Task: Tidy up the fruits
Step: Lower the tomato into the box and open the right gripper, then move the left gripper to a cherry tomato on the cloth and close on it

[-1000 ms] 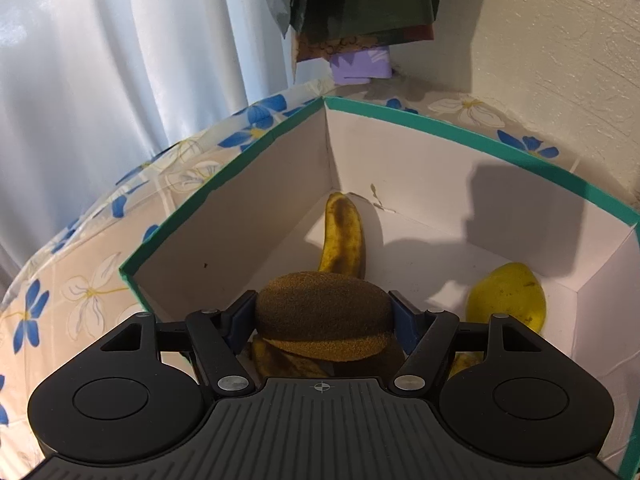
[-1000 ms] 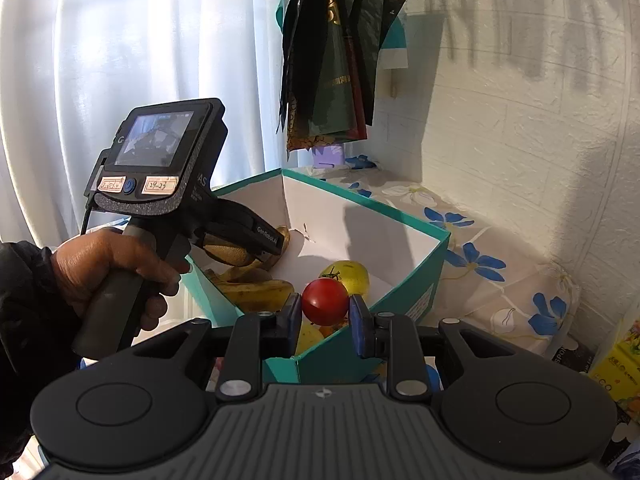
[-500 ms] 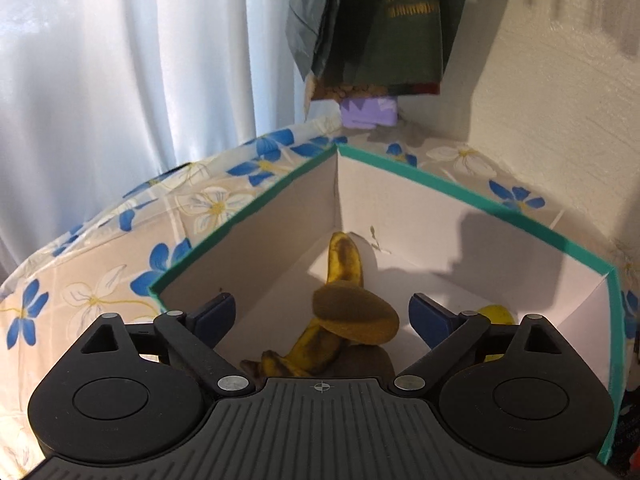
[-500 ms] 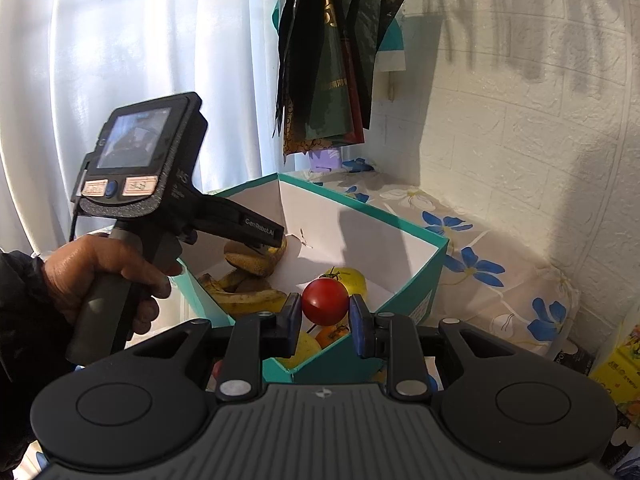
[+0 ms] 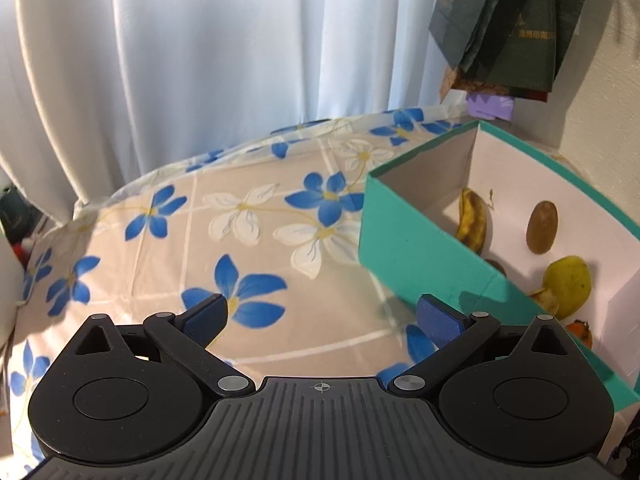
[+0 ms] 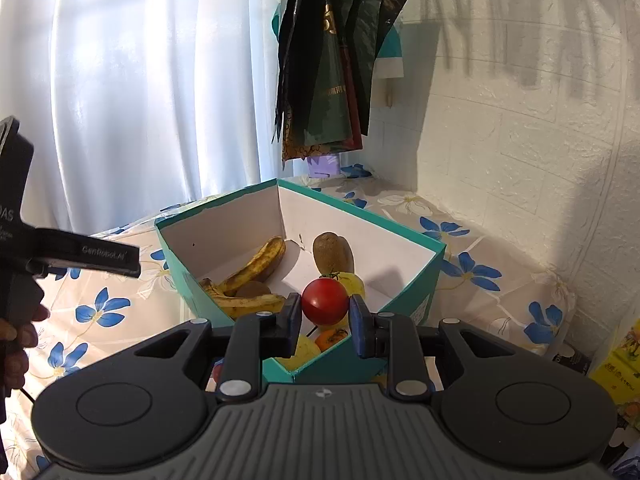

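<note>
A teal box (image 6: 420,270) with white inner walls stands on the flowered tablecloth (image 5: 248,216). It holds browned bananas (image 6: 256,264), a brown kiwi (image 6: 333,253) leaning on the far wall, a yellow fruit (image 5: 570,285) and an orange fruit (image 6: 332,337). My right gripper (image 6: 325,322) is shut on a red tomato (image 6: 325,302) above the box's near corner. My left gripper (image 5: 322,316) is open and empty, left of the box (image 5: 404,248), over the cloth. The kiwi also shows in the left wrist view (image 5: 542,232).
White curtains (image 6: 160,100) hang behind the table. Dark bags (image 6: 332,60) hang at the wall corner above a small purple object (image 6: 324,166). A white brick wall (image 6: 520,140) runs along the right. Yellow packaging (image 6: 616,364) lies at the far right.
My left gripper let go of the kiwi into the box, opened, and swung out to the left over the cloth. The kiwi now leans on the far wall. My right gripper kept holding the tomato.
</note>
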{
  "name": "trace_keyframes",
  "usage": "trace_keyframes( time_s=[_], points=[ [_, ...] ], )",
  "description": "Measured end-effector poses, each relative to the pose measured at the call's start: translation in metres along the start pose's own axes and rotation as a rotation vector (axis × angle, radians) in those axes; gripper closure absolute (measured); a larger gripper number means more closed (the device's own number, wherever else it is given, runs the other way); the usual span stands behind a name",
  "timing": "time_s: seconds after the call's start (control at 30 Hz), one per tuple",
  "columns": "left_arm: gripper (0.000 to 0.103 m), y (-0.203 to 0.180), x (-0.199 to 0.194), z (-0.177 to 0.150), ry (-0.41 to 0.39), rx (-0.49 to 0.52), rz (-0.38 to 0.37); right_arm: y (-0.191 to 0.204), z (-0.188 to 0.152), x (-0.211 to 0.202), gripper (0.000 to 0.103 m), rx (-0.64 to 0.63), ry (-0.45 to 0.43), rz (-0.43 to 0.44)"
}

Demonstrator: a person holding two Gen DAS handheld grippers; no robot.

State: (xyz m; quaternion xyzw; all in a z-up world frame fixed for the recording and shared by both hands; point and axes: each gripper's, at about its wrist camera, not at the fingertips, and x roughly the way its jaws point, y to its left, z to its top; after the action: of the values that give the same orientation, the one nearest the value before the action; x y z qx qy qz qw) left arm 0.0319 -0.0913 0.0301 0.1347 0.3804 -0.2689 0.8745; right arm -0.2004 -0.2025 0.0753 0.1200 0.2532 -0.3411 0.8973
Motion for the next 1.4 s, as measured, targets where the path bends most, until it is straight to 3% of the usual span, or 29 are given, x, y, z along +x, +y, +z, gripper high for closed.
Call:
trace_keyframes(
  time_s=[0.43,1.07,1.4],
  points=[
    [0.0,0.03,-0.017,-0.026,0.033,-0.026,0.028,-0.006,0.015,0.026,0.078,-0.03,0.013,-0.023],
    [0.0,0.014,-0.018,-0.024,0.035,0.023,0.032,0.005,0.008,0.113,0.078,-0.072,0.186,0.038],
    [0.0,0.013,-0.018,-0.025,0.037,0.031,0.037,0.008,0.011,0.122,0.077,-0.093,0.195,0.042]
  ],
)
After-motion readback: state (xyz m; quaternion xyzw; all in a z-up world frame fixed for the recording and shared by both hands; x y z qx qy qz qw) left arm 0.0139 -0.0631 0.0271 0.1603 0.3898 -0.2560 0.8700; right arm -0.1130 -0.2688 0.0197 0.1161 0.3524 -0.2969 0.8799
